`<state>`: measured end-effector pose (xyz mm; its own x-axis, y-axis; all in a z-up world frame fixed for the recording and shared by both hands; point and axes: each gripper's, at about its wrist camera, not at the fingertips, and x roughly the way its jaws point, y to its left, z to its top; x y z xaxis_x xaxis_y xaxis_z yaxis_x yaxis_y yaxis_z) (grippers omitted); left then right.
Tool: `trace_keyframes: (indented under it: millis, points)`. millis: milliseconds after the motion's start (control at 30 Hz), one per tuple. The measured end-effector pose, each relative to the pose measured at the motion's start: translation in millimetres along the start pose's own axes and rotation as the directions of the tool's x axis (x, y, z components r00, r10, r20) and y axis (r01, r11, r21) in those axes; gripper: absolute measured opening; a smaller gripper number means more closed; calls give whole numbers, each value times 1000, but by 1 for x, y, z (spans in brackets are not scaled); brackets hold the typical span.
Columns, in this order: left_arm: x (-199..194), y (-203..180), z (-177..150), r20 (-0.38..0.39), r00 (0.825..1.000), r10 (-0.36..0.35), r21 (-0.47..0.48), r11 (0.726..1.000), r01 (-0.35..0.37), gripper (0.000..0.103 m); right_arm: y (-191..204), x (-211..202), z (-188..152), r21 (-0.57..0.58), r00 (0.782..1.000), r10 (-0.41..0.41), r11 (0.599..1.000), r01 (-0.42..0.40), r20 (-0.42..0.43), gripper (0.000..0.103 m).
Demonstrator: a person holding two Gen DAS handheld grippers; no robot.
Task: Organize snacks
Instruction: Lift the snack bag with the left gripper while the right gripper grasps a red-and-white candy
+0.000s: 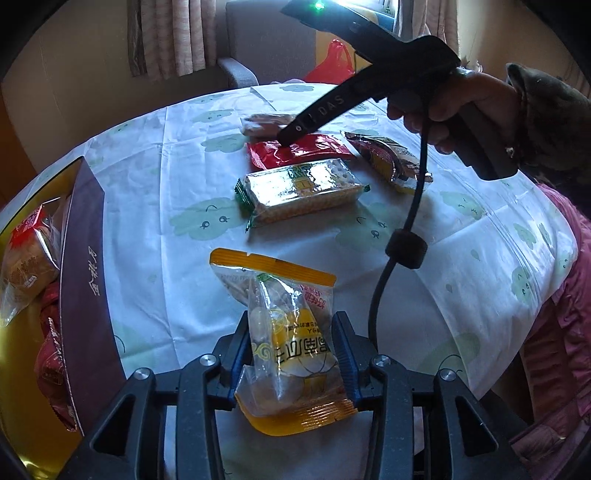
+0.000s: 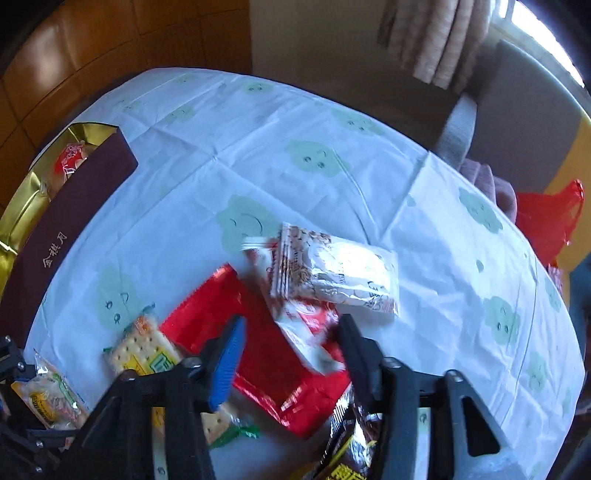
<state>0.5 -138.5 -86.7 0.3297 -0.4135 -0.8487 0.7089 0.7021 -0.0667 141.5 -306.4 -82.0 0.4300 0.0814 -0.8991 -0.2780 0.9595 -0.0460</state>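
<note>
Left jaws grasp a snack, right jaws stand over the pile.

The left gripper (image 1: 291, 354) clenches the orange-edged snack packet (image 1: 284, 332), pointing steeply down. The right gripper (image 2: 291, 343), its jaws released, tilts down over the red packet (image 2: 258, 354); the gift box (image 1: 83, 266) lies at nine o'clock.

We are in a home: around the bench (image 1: 155, 192) with its cloud-print cloth stand a grey armchair (image 1: 266, 48), striped curtains (image 1: 166, 33) and wood-panelled walls (image 2: 110, 48).
</note>
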Motion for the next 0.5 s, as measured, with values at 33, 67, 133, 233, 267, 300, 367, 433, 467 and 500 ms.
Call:
trace_keyframes:
  millis: [33,67,133,233,267,300,367,433,467,500]
  points:
    - [1,0,0,0,1000,0,-1,1000,0,42,1,1,2,7,1000,10,1000,-10,2,29]
    - [1,0,0,0,1000,0,-1,1000,0,42,2,1,4,12,1000,9,1000,-9,8,25]
    - [1,1,0,0,1000,-1,-4,1000,1,42,6,2,6,21,1000,8,1000,-8,17,20]
    - [1,2,0,-1,1000,-2,-8,1000,2,42,9,5,9,44,999,40,998,-41,30,20]
    - [1,2,0,-1,1000,-2,-10,1000,2,42,11,5,10,48,998,48,998,-50,31,20]
    - [1,2,0,0,1000,-3,-13,1000,3,42,12,6,12,54,998,56,997,-57,28,25]
    - [1,3,0,0,1000,-6,-17,1000,6,42,12,6,15,76,998,54,996,-55,23,32]
    - [2,3,0,2,1000,-7,-18,1000,7,42,11,6,18,87,999,42,995,-43,23,33]
    - [1,3,0,2,1000,-9,-18,1000,9,42,10,6,19,93,999,38,995,-40,26,33]
    - [2,3,0,3,1000,-11,-19,1000,11,42,8,5,20,101,999,38,994,-41,28,35]
